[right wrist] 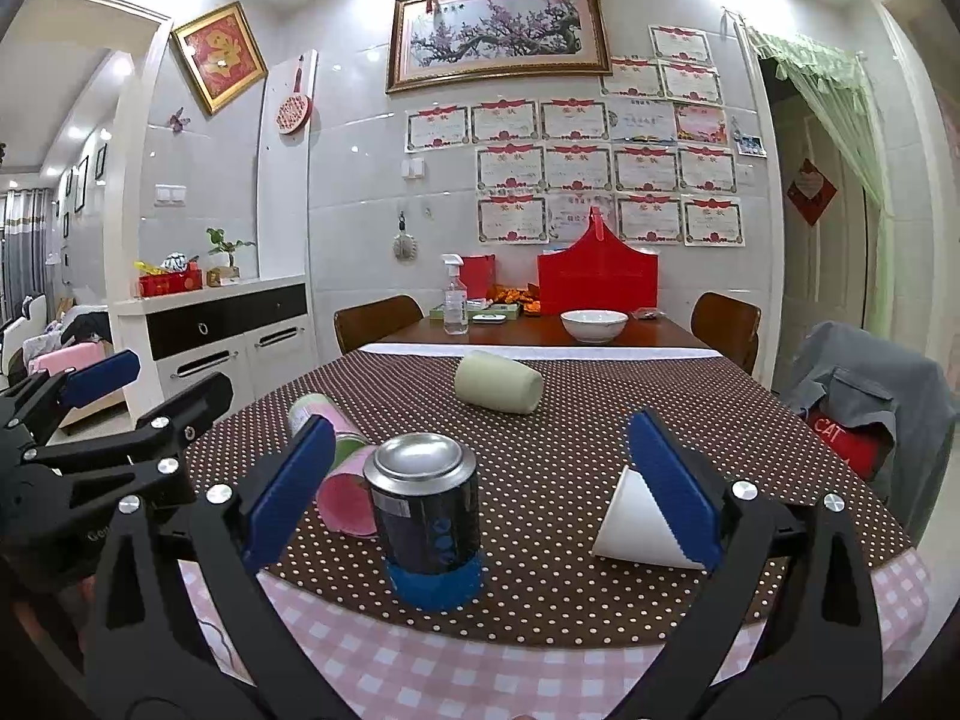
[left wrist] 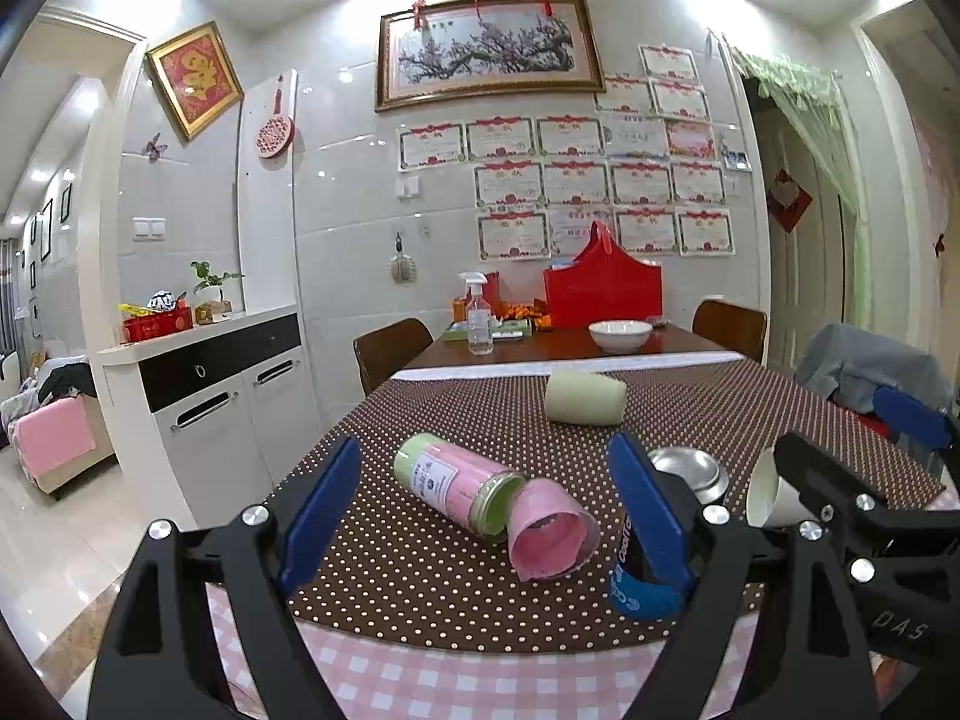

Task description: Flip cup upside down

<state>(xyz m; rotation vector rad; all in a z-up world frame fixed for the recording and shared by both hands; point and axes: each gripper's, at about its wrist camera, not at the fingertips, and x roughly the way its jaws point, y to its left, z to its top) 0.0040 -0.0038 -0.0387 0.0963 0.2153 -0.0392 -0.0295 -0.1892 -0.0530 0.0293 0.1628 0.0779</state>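
A pale green cup (left wrist: 585,397) lies on its side on the dotted brown tablecloth, farther back; it also shows in the right wrist view (right wrist: 499,389). A white paper cup (right wrist: 639,525) lies on its side by my right gripper's right finger; it shows at the right in the left wrist view (left wrist: 771,492). A pink and green bottle (left wrist: 462,480) lies on its side with its pink cap (left wrist: 549,534) beside it. A dark can (right wrist: 426,516) stands upside down on its blue lid. My left gripper (left wrist: 480,510) is open around the bottle area. My right gripper (right wrist: 480,492) is open, with the can between its fingers.
A white bowl (left wrist: 620,333), a spray bottle (left wrist: 478,315) and a red bag (left wrist: 603,294) stand at the table's far end. Chairs stand on both sides; one with a grey jacket (right wrist: 864,402) is at the right. A white cabinet (left wrist: 222,378) is at the left.
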